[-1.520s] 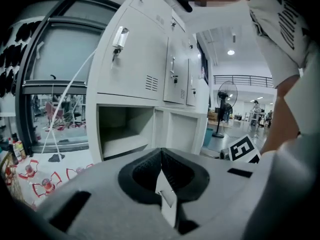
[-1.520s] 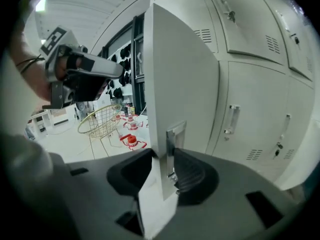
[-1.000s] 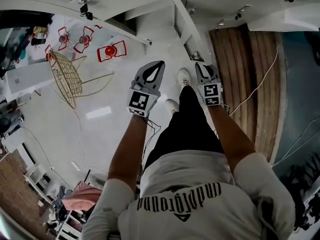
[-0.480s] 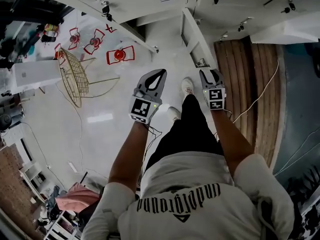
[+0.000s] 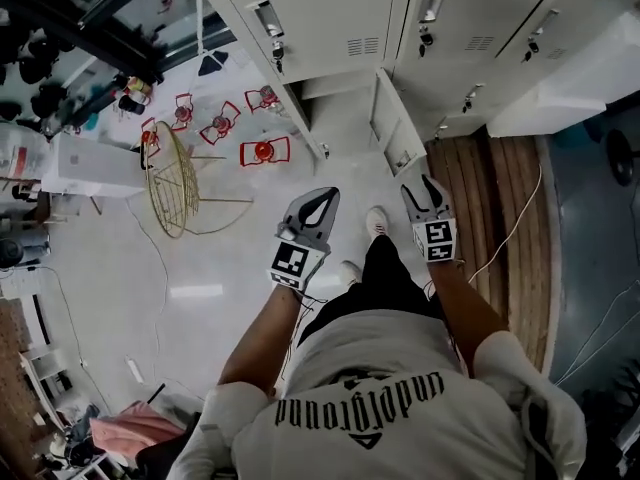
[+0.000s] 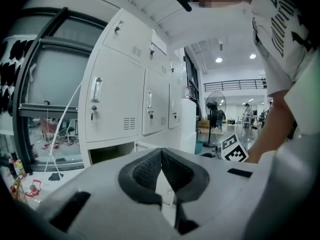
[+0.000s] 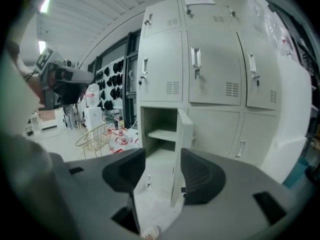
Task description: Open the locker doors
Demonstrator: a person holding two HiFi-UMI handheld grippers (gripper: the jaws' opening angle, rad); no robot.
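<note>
A bank of white lockers [image 5: 400, 28] stands ahead of me. One lower door [image 7: 182, 149] hangs open, showing a compartment with a shelf [image 7: 161, 134]. The upper doors [image 7: 212, 66] are closed, each with a metal handle [image 7: 196, 59]. My right gripper [image 7: 162, 156] is open. Its jaws have just been opening and nothing lies between them. In the head view it [image 5: 425, 196] hovers short of the open door [image 5: 385, 118]. My left gripper [image 6: 161, 151] is shut with its tips meeting and holds nothing. It [image 5: 318, 208] is held in the air beside the right one, clear of the lockers [image 6: 115, 99].
A gold wire basket [image 5: 175, 178] and red-framed objects [image 5: 262, 151] sit on the white floor at left. To the right runs a wooden platform [image 5: 490, 208] with a white cable [image 5: 520, 208]. My shoes [image 5: 377, 221] stand just before the lockers. A standing fan [image 6: 215, 109] is farther off.
Both grippers have risen and now point more at the lockers. The right jaws have spread apart. The head view has tilted up, showing the closed upper doors and handles.
</note>
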